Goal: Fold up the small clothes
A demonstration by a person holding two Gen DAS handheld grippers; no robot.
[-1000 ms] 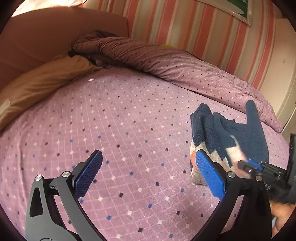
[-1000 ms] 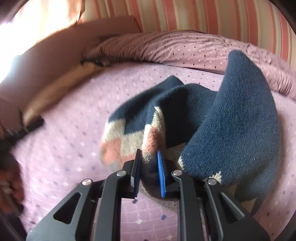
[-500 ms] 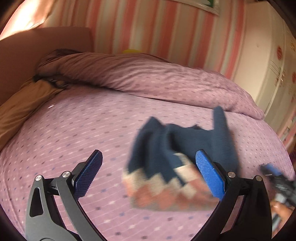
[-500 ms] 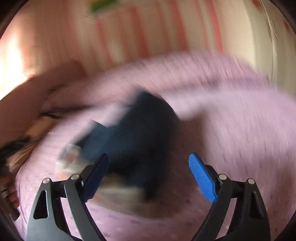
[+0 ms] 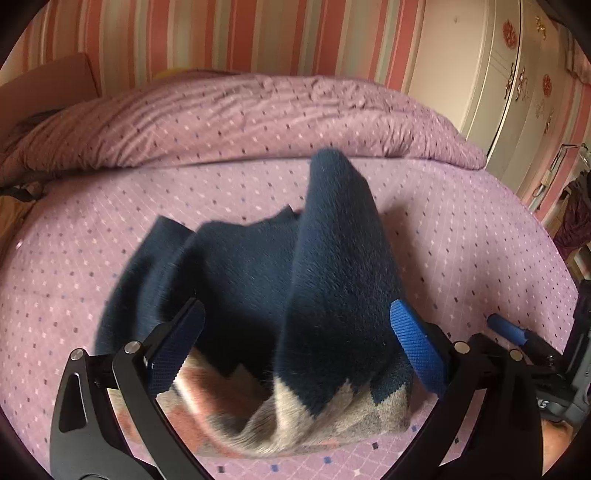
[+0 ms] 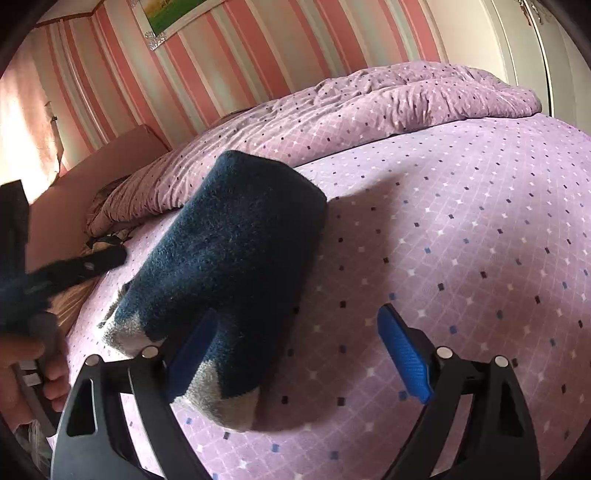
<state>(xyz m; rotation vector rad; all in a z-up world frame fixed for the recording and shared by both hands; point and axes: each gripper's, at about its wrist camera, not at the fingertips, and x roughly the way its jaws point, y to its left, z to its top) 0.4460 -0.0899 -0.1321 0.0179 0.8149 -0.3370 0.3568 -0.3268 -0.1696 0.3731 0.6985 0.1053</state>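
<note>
**Both grippers spread wide over a crumpled sweater**

The left gripper stood with its jaws spread wide, the dark blue sweater bunched between them; its blue pads lay close against the knit on both sides, though whether they actually touched it was hard to tell from this angle. The right gripper was likewise wide apart, having just let its jaws open within the last second, and it pinched nothing: the sweater's cuff end lay against its left pad, at about 9 o'clock from the gap, with bare cover under the rest. The sweater rested on the purple bedspread, its pink-and-grey patterned hem nearest the left camera and one sleeve humped upward toward 12 o'clock. A hand showed at 8 o'clock in the right view. Beyond the sweater lay a rumpled purple duvet, and behind it a striped wall.
</note>
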